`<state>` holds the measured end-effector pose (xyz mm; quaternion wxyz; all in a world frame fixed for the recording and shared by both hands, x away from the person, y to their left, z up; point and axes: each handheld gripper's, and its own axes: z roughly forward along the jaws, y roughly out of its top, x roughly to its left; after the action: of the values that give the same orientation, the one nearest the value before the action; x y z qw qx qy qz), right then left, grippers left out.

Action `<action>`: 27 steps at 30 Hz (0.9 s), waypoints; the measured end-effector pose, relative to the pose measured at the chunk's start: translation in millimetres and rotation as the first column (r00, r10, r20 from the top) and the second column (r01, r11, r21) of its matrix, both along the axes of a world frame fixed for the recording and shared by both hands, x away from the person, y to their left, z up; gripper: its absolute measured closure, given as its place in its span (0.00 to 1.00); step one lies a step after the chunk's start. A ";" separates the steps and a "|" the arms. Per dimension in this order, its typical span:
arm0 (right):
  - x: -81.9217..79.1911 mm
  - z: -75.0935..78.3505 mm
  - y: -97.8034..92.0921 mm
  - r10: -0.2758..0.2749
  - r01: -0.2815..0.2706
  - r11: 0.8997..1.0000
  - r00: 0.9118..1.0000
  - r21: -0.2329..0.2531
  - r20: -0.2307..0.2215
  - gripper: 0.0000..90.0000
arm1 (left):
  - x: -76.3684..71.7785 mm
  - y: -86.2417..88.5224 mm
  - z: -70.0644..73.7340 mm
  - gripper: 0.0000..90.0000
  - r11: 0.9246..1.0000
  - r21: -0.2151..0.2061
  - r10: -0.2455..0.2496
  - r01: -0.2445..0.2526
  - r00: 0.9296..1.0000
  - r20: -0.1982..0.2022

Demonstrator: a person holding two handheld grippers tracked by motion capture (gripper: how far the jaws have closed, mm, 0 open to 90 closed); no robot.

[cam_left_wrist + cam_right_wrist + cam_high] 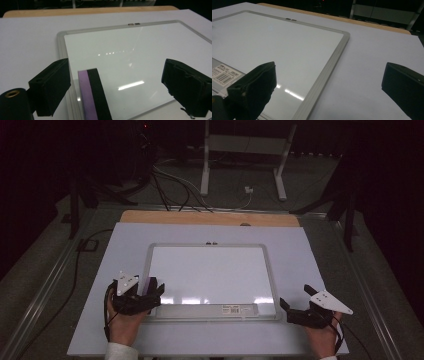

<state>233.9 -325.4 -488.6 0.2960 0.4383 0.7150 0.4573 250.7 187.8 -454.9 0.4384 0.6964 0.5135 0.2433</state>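
On table (pixel 100 285), whiteboard (pixel 210 270); eraser (pixel 93 97) between wide-apart left gripper (pixel 142 295) jaws; right gripper (pixel 300 312) likewise unclosed.

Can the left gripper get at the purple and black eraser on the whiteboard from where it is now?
Probably yes: the eraser already stands between the open jaws of the left gripper at the whiteboard's near corner, nothing between.

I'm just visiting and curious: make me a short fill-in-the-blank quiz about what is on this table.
1. The purple-and-black foam eraser lies between the open jaws of the ___ gripper.
2. The rectangular whiteboard with a grey frame has a writing surface that is ___ of marks.
3. The barcode sticker sits on the whiteboard's ___ edge, closest to the person.
4. The right gripper has its jaws ___.

Missing words: left; clean; near; open
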 end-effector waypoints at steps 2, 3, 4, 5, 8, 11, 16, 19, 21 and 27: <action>0.0 0.0 0.1 0.000 0.000 1.000 1.000 0.000 0.000 0.00 | 0.7 3.7 1.9 0.08 1.000 -0.001 -0.010 0.010 1.000 0.011; 0.1 -0.1 0.1 0.000 0.000 1.000 1.000 0.001 0.000 0.00 | 1.0 5.0 2.4 0.08 1.000 0.000 -0.015 0.015 1.000 0.015; 0.0 -0.1 0.1 -0.001 0.001 1.000 1.000 0.001 0.000 0.00 | 1.3 6.4 3.0 0.07 1.000 -0.001 -0.019 0.019 1.000 0.020; 0.0 -0.1 0.0 0.000 0.000 1.000 1.000 0.001 0.000 0.00 | 1.7 8.6 3.8 0.06 1.000 0.001 -0.023 0.023 0.999 0.026; 0.0 0.0 0.0 -0.001 0.001 1.000 1.000 0.004 0.000 0.00 | 2.3 13.6 5.6 0.04 1.000 0.004 -0.015 0.015 0.999 0.047; -0.1 0.1 0.0 -0.001 0.001 1.000 1.000 0.004 0.001 0.00 | 3.0 19.9 8.1 0.03 1.000 0.013 -0.004 0.004 0.998 0.068; -0.1 0.3 -0.1 -0.001 0.001 1.000 1.000 0.007 0.004 0.00 | 3.2 29.0 10.0 0.02 1.000 0.021 -0.008 0.006 0.995 0.097; -0.3 0.5 -0.4 -0.001 0.001 1.000 1.000 0.014 0.004 0.00 | 2.6 35.8 9.4 0.01 1.000 0.010 -0.015 0.014 0.992 0.123; -0.5 0.8 -0.6 -0.001 0.000 1.000 1.000 0.016 0.006 0.00 | 1.8 40.4 8.9 0.01 1.000 0.010 -0.017 0.016 0.990 0.137; -0.7 1.2 -0.6 0.001 -0.001 1.000 1.000 0.028 0.008 0.00 | 0.3 50.7 4.8 0.00 0.999 0.044 -0.022 0.015 0.988 0.152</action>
<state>233.2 -326.0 -487.4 0.2927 0.4400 0.7076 0.4691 251.0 238.5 -450.2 0.4638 0.6896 0.4666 0.3026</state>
